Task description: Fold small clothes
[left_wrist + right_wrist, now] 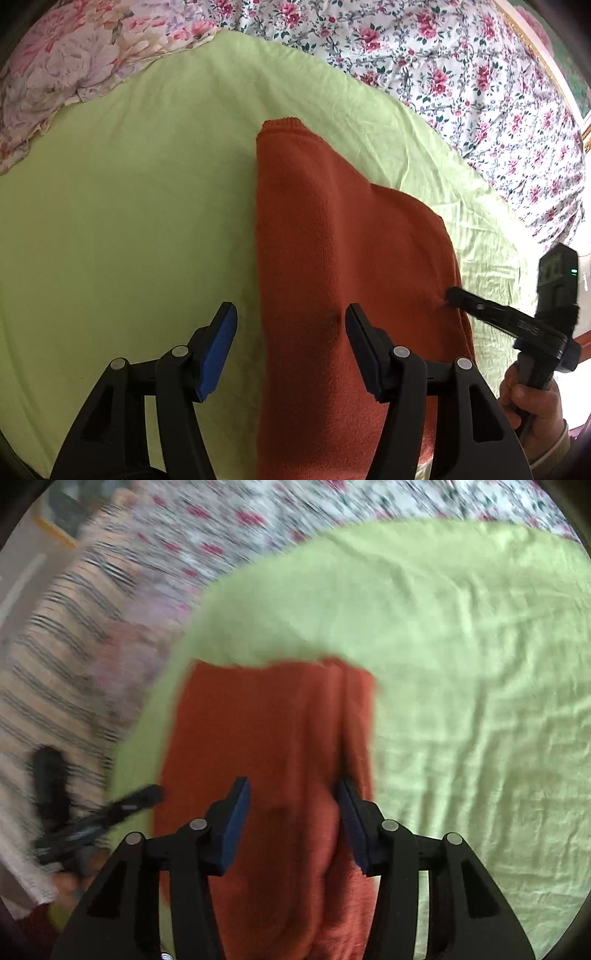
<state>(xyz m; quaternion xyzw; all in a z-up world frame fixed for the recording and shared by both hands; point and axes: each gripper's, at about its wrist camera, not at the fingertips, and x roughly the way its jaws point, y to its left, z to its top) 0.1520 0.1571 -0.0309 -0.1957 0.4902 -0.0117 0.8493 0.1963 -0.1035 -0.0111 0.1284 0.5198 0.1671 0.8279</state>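
Observation:
A rust-orange knitted garment lies folded lengthwise on a light green sheet. My left gripper is open above the garment's near left edge, with nothing between its blue pads. The right gripper shows at the right in the left wrist view, its tip at the garment's right edge. In the blurred right wrist view the garment lies under my open right gripper, on the green sheet. The left gripper shows at the left there.
A flowered bedspread surrounds the green sheet at the back and right. A pink flowered pillow or quilt lies at the back left. A striped cloth lies left of the sheet in the right wrist view.

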